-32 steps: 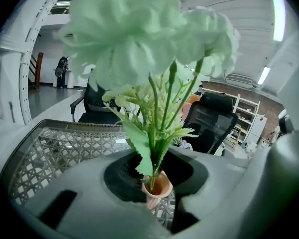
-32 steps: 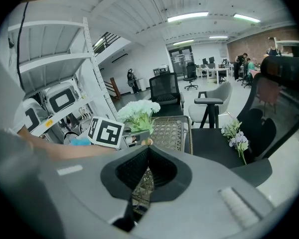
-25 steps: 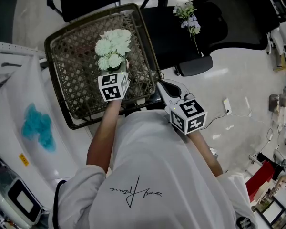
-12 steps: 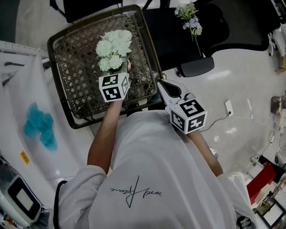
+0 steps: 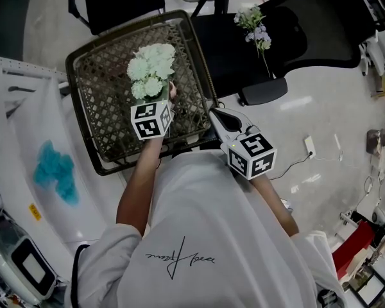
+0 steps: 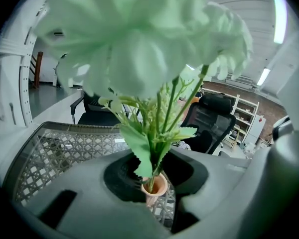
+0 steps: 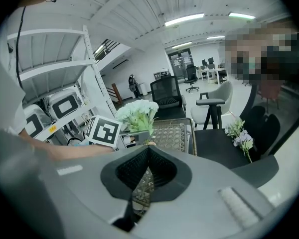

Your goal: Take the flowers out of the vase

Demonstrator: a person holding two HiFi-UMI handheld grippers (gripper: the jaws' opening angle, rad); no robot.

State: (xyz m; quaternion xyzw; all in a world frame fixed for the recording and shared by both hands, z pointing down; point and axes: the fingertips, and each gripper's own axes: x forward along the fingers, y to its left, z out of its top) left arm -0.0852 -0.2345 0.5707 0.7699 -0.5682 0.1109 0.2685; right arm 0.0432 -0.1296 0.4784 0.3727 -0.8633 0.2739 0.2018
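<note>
A bunch of pale green flowers (image 5: 152, 69) stands with its stems in a small orange vase (image 6: 155, 185). My left gripper (image 6: 157, 205) is shut on that vase and holds it over the brown wicker basket (image 5: 90, 76). In the left gripper view the blooms (image 6: 139, 39) fill the top and the vase's lower part is hidden between the jaws. My right gripper (image 5: 215, 113) is shut and empty, just off the basket's right rim and apart from the flowers (image 7: 137, 114). A purple and white sprig (image 5: 255, 27) lies on a black chair seat (image 5: 231, 50).
White shelving with a blue cloth (image 5: 51, 169) runs along the left. Black office chairs stand behind and to the right of the basket. A white plug and cable (image 5: 306, 143) lie on the pale floor at right.
</note>
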